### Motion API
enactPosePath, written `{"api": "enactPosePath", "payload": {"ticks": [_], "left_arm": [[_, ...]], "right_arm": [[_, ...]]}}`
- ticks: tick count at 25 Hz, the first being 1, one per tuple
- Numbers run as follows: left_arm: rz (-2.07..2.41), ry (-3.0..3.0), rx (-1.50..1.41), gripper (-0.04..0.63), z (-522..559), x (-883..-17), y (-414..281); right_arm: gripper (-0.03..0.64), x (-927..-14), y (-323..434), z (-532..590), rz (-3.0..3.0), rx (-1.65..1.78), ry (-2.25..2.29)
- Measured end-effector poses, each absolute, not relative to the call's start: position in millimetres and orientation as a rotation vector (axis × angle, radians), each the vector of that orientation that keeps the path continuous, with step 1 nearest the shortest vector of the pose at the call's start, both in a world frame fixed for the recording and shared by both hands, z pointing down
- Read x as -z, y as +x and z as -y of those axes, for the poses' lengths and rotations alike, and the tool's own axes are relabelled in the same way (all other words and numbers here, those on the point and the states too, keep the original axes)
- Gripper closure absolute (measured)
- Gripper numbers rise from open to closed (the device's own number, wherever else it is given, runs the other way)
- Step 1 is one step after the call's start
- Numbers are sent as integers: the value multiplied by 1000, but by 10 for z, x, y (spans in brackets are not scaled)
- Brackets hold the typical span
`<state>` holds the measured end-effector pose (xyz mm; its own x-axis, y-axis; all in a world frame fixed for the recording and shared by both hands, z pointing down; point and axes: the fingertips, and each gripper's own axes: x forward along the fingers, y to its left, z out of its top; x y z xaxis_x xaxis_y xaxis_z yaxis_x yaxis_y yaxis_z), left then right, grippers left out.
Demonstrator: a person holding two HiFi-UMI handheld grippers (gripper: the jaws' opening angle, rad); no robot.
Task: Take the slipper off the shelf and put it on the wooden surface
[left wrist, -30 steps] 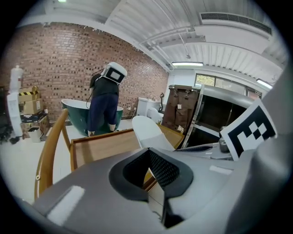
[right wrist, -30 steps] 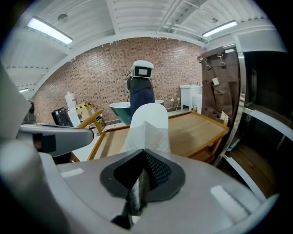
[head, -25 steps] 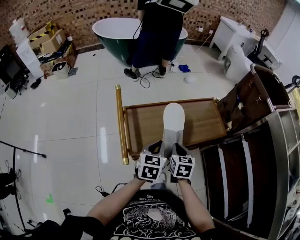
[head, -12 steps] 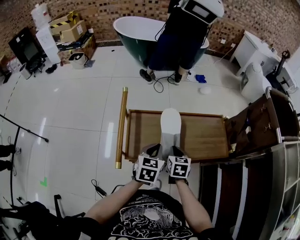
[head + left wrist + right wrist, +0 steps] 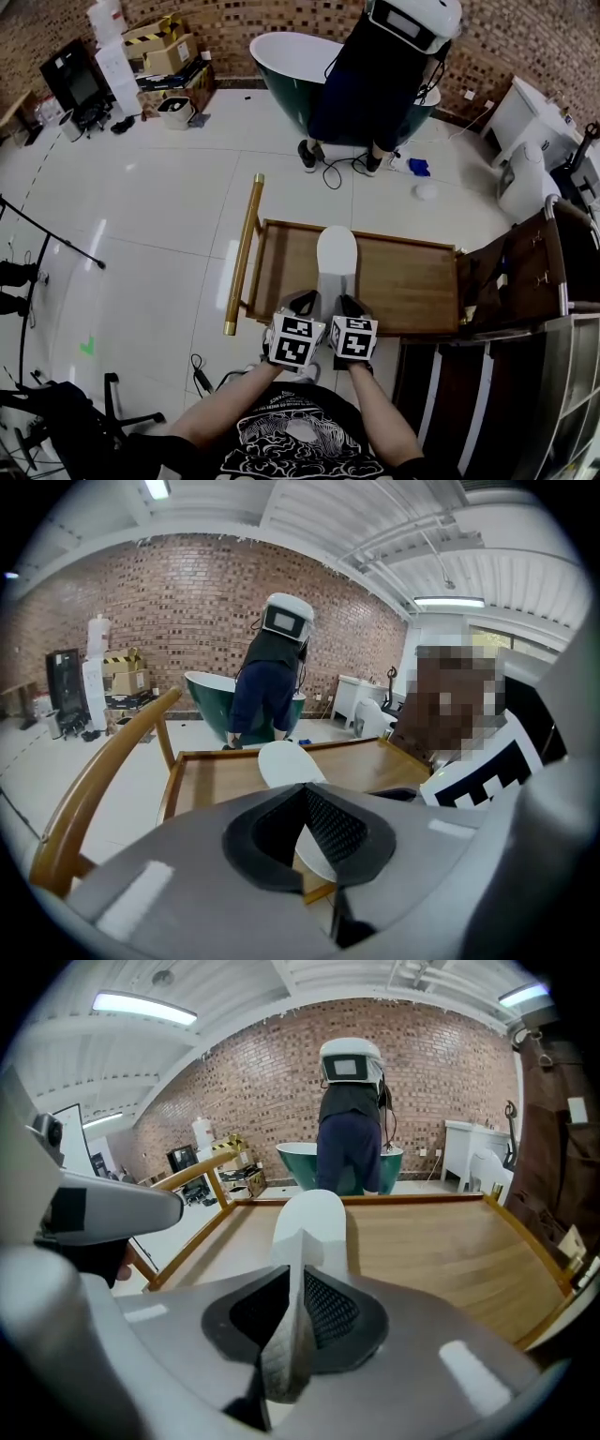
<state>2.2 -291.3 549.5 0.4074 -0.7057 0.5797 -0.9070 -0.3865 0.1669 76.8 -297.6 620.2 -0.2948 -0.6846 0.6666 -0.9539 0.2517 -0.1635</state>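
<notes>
The white slipper [image 5: 337,260] lies lengthwise on the wooden surface [image 5: 412,286], toe pointing away from me. Both grippers sit side by side at its heel. My right gripper [image 5: 349,314] has the upright heel rim [image 5: 289,1335] between its pads; the jaws are opening, and the rim still touches them. The slipper's sole [image 5: 314,1218] stretches away ahead of my right gripper [image 5: 298,1288]. My left gripper [image 5: 302,309] is just left of the heel; its jaws [image 5: 305,803] meet in a line with nothing seen between them. Beyond them the slipper [image 5: 281,761] runs off to the right.
A raised rim and a wooden rail [image 5: 242,253] border the surface on the left. Dark brown shelves [image 5: 525,281] stand at the right. A person [image 5: 375,75] stands by a green bathtub [image 5: 291,56] behind the surface. Cables lie on the white tiled floor [image 5: 141,234].
The head view has swung, so the wooden surface sits lower and more central. Slipper and both grippers keep the same line-up. The slipper looks lower on the wood than a second ago.
</notes>
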Motion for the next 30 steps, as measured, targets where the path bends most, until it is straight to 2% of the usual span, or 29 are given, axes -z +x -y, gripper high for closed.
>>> {"api": "enactPosePath", "payload": {"ticks": [2, 5, 10, 14, 30], "left_arm": [[1377, 2204, -586, 589, 2910, -5512, 49], [1384, 2191, -582, 589, 2902, -5514, 52], [1391, 2178, -570, 589, 2868, -5499, -63], [1370, 2198, -555, 589, 2810, -5452, -130], [1256, 2335, -504, 589, 2598, -5121, -490]], "right_arm": [[541, -6210, 770, 2978, 2085, -773, 1475], [538, -6231, 790, 2986, 2086, -786, 1472], [561, -6185, 726, 2963, 2073, -730, 1482], [615, -6058, 724, 2947, 2054, -700, 1554], [615, -5341, 266, 2628, 2069, -637, 1763]]}}
